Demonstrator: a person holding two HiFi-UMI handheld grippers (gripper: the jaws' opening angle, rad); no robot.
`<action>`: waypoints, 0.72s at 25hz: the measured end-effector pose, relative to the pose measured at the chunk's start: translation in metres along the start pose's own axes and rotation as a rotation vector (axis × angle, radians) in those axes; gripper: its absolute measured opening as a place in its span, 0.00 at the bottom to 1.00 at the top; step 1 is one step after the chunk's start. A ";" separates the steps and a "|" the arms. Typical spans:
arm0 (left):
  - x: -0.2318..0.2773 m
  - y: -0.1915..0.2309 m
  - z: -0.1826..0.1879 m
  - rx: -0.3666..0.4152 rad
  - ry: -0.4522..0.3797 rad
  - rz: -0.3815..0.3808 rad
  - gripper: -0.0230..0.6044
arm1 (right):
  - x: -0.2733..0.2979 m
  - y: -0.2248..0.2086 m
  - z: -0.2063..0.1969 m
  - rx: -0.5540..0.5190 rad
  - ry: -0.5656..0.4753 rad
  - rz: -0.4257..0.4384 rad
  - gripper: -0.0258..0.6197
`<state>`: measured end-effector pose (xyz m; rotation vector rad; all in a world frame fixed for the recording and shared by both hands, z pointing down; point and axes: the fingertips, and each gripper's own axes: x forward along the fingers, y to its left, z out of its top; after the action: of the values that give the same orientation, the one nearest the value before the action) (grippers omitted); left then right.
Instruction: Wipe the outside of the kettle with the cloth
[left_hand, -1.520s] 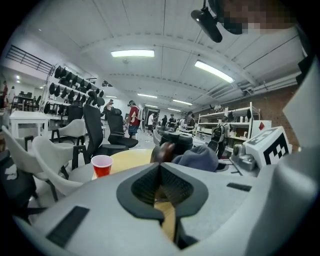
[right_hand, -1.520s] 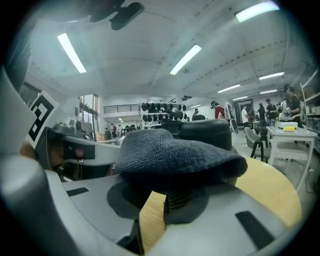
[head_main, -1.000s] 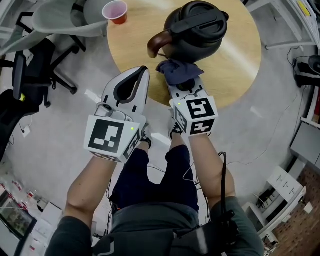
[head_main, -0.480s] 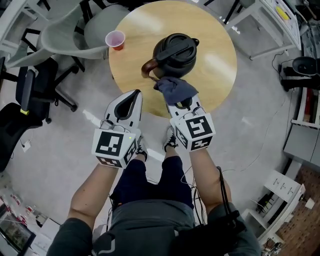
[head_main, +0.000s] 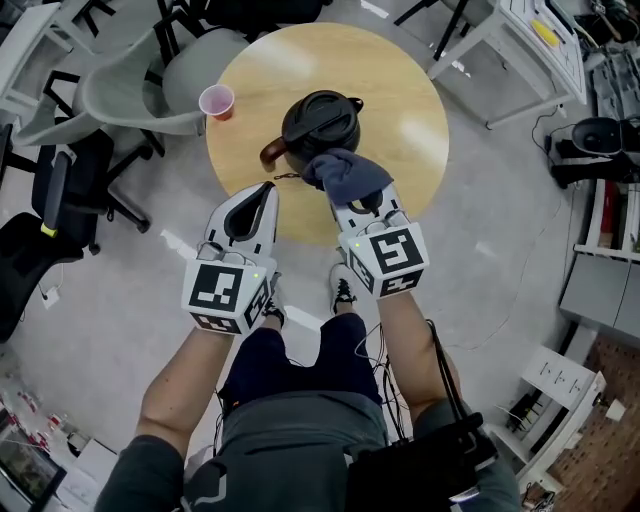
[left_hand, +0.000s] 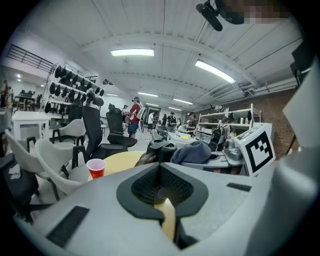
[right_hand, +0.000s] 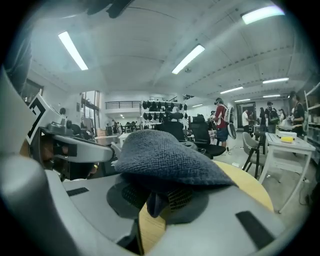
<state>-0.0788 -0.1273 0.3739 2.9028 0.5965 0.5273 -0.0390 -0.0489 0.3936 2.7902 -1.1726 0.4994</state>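
My right gripper (head_main: 358, 200) is clenched on the dark blue cloth (head_main: 347, 172), at the near side of the black kettle (head_main: 318, 128) on the round table (head_main: 405, 90). My left gripper (head_main: 262, 195), jaws together and empty, hovers near the kettle's spout side.

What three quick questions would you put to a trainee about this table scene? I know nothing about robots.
1. Which gripper holds the cloth?
2. The kettle on the round table is: A black, B white, C red.
3. True or false: the left gripper is open.
Key: 1, the right gripper, shut on the cloth. 2, A. 3, false: the left gripper is shut with nothing between its jaws.
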 end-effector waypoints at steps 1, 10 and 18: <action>0.004 -0.002 0.000 -0.001 -0.001 0.006 0.05 | 0.001 -0.004 -0.003 0.002 -0.001 0.010 0.17; 0.029 -0.005 -0.027 -0.031 0.006 0.078 0.05 | 0.018 -0.003 -0.066 0.034 0.046 0.123 0.17; 0.035 -0.011 -0.058 -0.061 0.025 0.149 0.05 | 0.042 -0.015 -0.137 0.036 0.162 0.171 0.17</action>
<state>-0.0737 -0.0995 0.4364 2.9014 0.3612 0.5893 -0.0371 -0.0405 0.5372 2.6313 -1.3838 0.7512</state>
